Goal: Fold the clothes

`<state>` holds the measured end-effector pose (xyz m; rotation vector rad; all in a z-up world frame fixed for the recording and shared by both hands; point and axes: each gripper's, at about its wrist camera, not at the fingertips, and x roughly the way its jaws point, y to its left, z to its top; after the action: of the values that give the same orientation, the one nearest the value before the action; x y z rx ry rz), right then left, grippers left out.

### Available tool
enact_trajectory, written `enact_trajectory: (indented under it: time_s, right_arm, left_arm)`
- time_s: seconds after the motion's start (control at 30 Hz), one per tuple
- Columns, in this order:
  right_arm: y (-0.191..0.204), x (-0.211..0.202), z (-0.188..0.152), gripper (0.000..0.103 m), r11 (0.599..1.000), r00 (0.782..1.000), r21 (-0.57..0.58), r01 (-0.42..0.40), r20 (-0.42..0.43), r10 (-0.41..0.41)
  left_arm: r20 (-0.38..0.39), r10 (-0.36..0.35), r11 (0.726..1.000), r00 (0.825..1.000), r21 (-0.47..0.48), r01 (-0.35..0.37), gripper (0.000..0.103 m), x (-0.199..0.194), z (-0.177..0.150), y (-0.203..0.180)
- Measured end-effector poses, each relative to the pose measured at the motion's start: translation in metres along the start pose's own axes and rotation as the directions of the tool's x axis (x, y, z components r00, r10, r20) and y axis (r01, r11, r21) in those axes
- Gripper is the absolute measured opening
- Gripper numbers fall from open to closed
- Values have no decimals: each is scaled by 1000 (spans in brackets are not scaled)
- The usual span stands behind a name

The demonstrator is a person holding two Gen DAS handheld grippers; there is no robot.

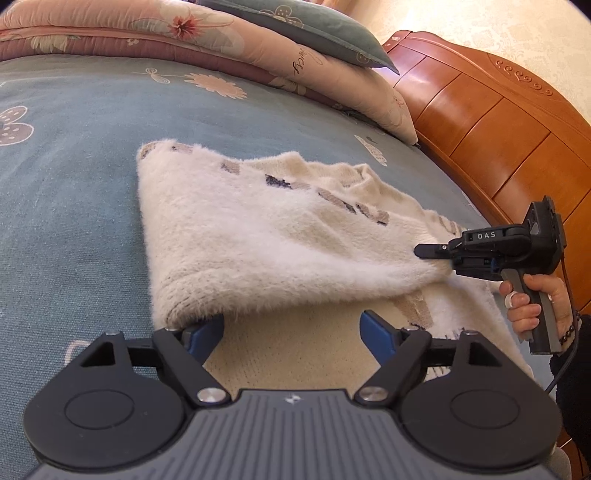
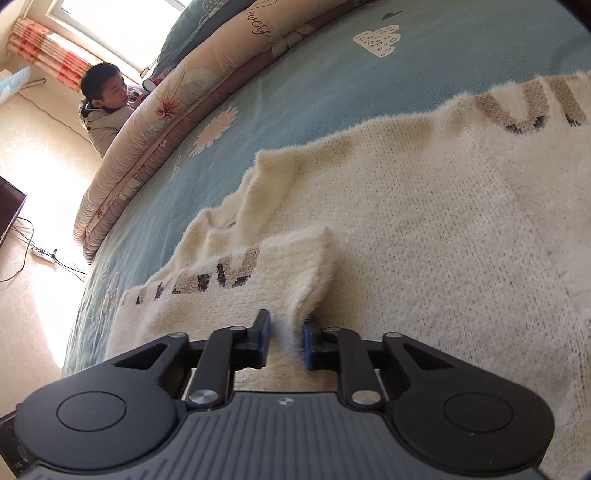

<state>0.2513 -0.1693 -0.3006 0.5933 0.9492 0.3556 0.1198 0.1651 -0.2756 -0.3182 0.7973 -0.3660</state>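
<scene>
A fluffy cream sweater (image 1: 258, 240) with brown and dark lettering lies on the blue flowered bed sheet (image 1: 74, 184). One part of it is folded over the rest. In the left wrist view my right gripper (image 1: 436, 253) is shut on the raised edge of that fold, with a hand (image 1: 532, 306) on its handle. The right wrist view shows the right gripper (image 2: 287, 339) pinching a ridge of the sweater (image 2: 443, 221) between its blue pads. My left gripper (image 1: 293, 332) stands open over the sweater's lower layer. The folded edge drapes over its left finger (image 1: 207, 332).
A folded pink quilt (image 1: 184, 37) and a teal pillow (image 1: 314, 26) lie along the far side of the bed. A wooden headboard (image 1: 498, 129) stands at the right. Beyond the quilt (image 2: 147, 129) a person (image 2: 103, 107) sits by a window. Cables lie on the floor.
</scene>
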Motion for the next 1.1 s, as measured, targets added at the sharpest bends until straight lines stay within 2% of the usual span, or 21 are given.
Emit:
enact_trajectory:
  time_s: [0.17,0.27,0.4,0.47,0.53,0.63,0.77,0.87,1.0,1.1]
  right_arm:
    - [16,-23,3,6,996,998,-80,36,61,-31]
    - [19,-34,6,6,989,993,-115,93,86,-83]
    - [9,-30,5,7,984,990,-107,139,55,-134]
    - [6,-25,1,16,981,986,-102,165,40,-162]
    - [4,-24,-1,16,978,983,-93,186,34,-183]
    - [10,-36,0,21,968,971,-90,235,59,-231]
    - [40,-55,1,24,934,953,-192,301,85,-290]
    - [80,-56,-2,24,921,968,-297,251,55,-246]
    - [152,-36,-11,23,883,990,-454,121,-16,-143]
    - [200,-9,-21,23,835,992,-549,46,-71,-101]
  left_arm:
    - [-31,-6,1000,1000,-13,6,82,7,-2,1]
    - [-40,-5,1000,999,-7,5,82,8,-2,0]
    - [-43,-6,1000,999,-8,6,82,8,-2,1]
    - [-50,-6,1000,999,-10,5,82,7,-1,1]
    - [-61,0,1000,998,-9,0,82,4,0,0]
    - [-88,35,999,996,11,-34,82,-7,6,-8]
    - [-88,148,987,985,69,-142,84,-34,17,-17]
    - [-61,198,977,978,91,-192,88,-51,23,-12]
    - [-62,211,977,975,6,-211,88,-66,31,18]
    - [-45,231,970,972,-63,-233,88,-78,36,42]
